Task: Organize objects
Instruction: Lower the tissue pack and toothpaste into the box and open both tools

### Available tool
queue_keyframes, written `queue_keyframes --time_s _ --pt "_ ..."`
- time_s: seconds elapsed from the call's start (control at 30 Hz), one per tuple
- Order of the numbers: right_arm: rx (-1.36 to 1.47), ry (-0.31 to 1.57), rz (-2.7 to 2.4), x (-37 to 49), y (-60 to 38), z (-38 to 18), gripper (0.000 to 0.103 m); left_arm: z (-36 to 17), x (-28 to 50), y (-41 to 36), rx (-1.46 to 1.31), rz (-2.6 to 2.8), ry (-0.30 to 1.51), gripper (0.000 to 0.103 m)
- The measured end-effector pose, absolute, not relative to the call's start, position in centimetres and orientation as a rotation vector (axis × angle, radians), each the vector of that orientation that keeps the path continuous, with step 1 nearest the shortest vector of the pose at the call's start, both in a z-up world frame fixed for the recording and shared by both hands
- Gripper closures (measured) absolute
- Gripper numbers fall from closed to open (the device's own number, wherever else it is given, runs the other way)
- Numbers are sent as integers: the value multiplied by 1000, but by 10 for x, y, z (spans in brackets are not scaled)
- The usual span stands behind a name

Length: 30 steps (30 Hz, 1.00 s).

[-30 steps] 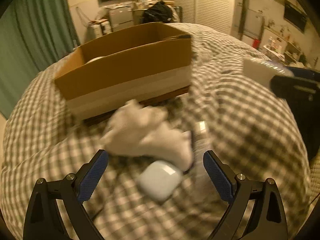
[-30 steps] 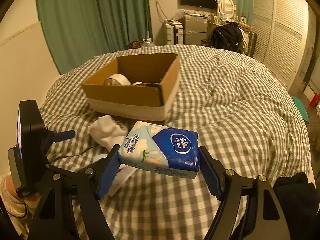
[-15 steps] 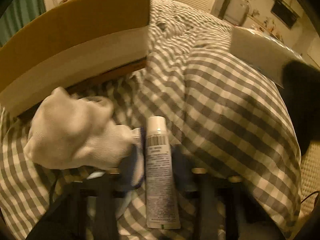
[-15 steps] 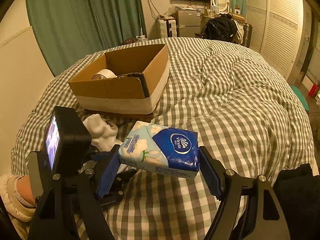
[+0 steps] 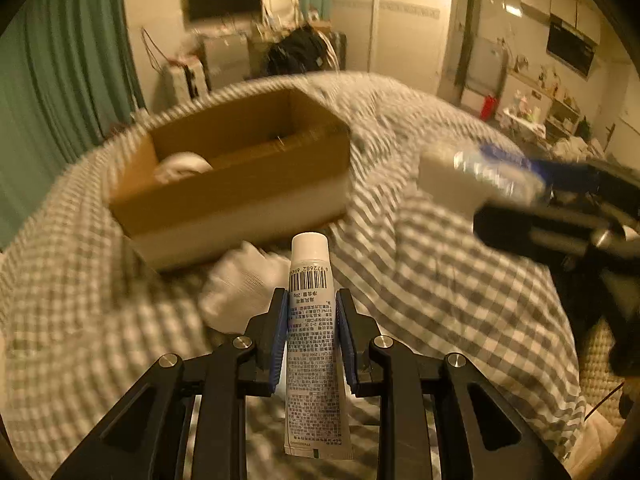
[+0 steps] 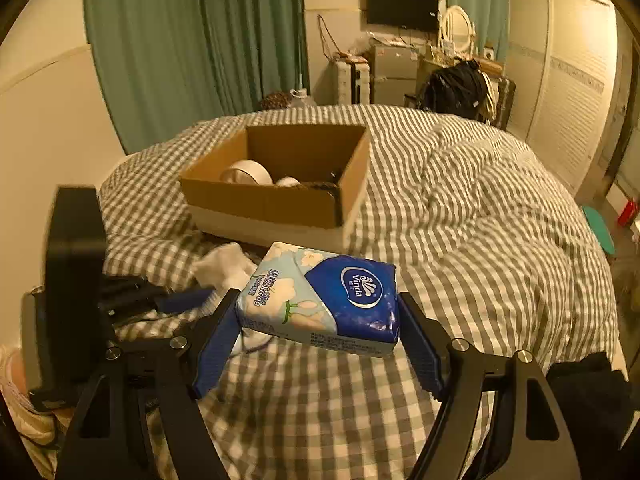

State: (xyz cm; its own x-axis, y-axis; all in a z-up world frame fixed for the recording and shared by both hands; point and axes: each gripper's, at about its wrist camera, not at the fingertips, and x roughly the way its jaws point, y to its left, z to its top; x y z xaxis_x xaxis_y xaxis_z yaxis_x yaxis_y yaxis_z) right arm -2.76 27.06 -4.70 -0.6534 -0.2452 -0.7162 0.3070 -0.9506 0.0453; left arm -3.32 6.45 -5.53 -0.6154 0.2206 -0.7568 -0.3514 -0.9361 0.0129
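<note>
Sitting in the cardboard box (image 6: 280, 184): tape roll (image 6: 246, 171).

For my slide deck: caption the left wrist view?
Left gripper clamps a white tube above the checked duvet, facing the open cardboard box.

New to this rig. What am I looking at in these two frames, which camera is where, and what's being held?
There is no robot arm: a person holds a two-finger gripper in each hand, and a fisheye camera on each one looks forward along its fingers.

The left wrist view shows the left gripper shut on a white tube, cap pointing away. The blurred shape at its right edge is the other gripper.

The right wrist view shows the right gripper shut on a blue tissue pack.

Both cameras look across a bed with a checked duvet. On it stands an open cardboard box with a white roll inside. A white sock lies in front of the box.
</note>
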Motion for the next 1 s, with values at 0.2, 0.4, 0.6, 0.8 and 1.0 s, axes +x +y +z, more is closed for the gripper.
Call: queue_keyframes --time_s 0.2,0.4,0.6,0.8,1.0 --pt "1045 186 -2618 -25 252 -28 28 -21 -42 44 -1050 2677 253 79" --pt "977 222 -2624 -44 238 -10 28 7 -62 27 -970 2752 247 79" --pt "918 238 -2635 -81 223 11 28 24 -98 18 -927 2795 226 79" --pt "889 251 -2622 -126 207 20 28 32 -146 7 -913 2816 191 79" --pt "887 244 -2625 -182 195 16 28 23 -206 1 -942 2836 171 79"
